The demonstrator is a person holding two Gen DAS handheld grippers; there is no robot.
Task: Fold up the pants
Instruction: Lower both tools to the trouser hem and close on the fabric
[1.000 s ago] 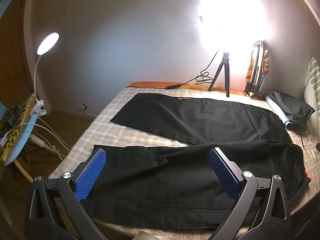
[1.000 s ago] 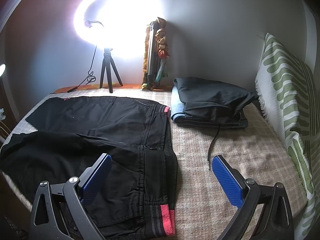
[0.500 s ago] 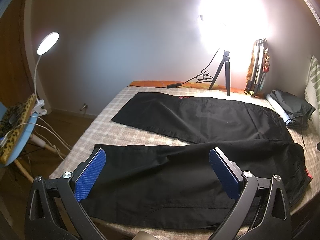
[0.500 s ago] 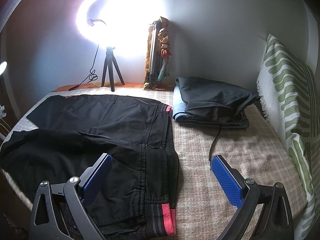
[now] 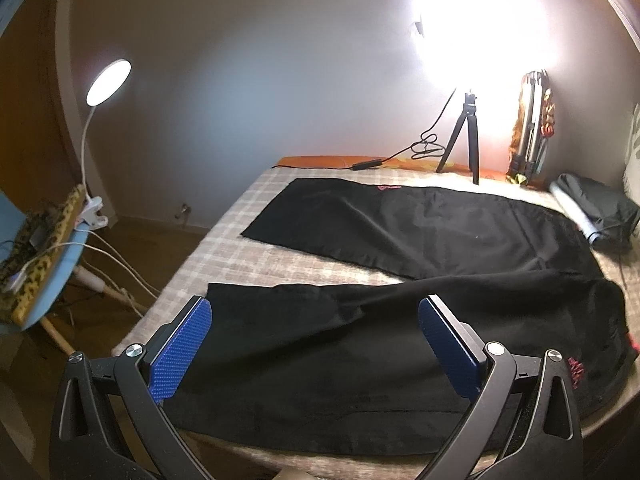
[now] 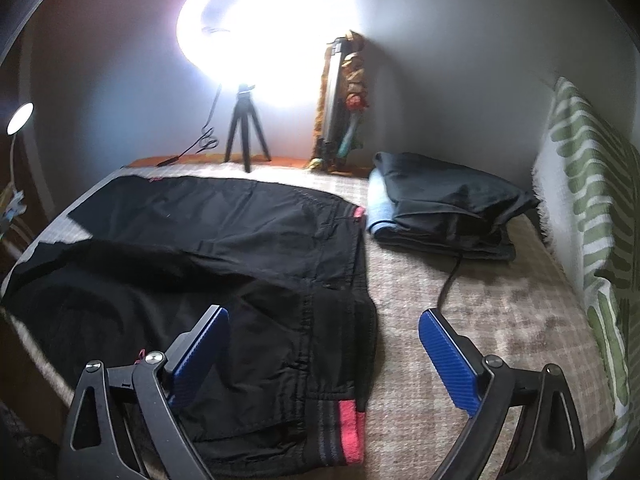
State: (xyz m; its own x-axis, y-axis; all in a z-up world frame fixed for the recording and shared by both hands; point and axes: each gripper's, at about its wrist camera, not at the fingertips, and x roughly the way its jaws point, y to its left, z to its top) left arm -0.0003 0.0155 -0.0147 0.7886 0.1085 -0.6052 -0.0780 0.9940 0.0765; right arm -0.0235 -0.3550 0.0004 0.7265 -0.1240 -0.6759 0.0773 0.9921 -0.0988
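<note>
Closer in than a second ago, both of my grippers have eased toward the near edge of the bed, and the black pants fill more of each frame than they did.

Left wrist view: my left gripper point(image 5: 314, 344) hangs released, jaws spread wide and gripping nothing, low in the frame over the near trouser leg. The pants point(image 5: 400, 344) lie spread flat on the checked bed point(image 5: 224, 252), one leg running across the middle of the frame, the other across the lower half, hems toward the left. I judge they are laid out this way so one leg can be lifted over the other for the first fold, which has not begun. A ring light point(image 5: 480, 20) on its tripod glares at upper right; a clip lamp point(image 5: 108, 82) glows at upper left.

Right wrist view: my right gripper point(image 6: 324, 348) is likewise released and empty, straddling the waistband end at lower centre. The red-trimmed waistband point(image 6: 348, 428) sits at the bottom edge, near the gripper's left finger, well placed for a pinch. A stack of folded clothes point(image 6: 448, 204) rests at right of centre, probably the finished pile, apart from the pants. A striped green cushion point(image 6: 592, 240) leans along the right edge. No containers appear in either view.
</note>
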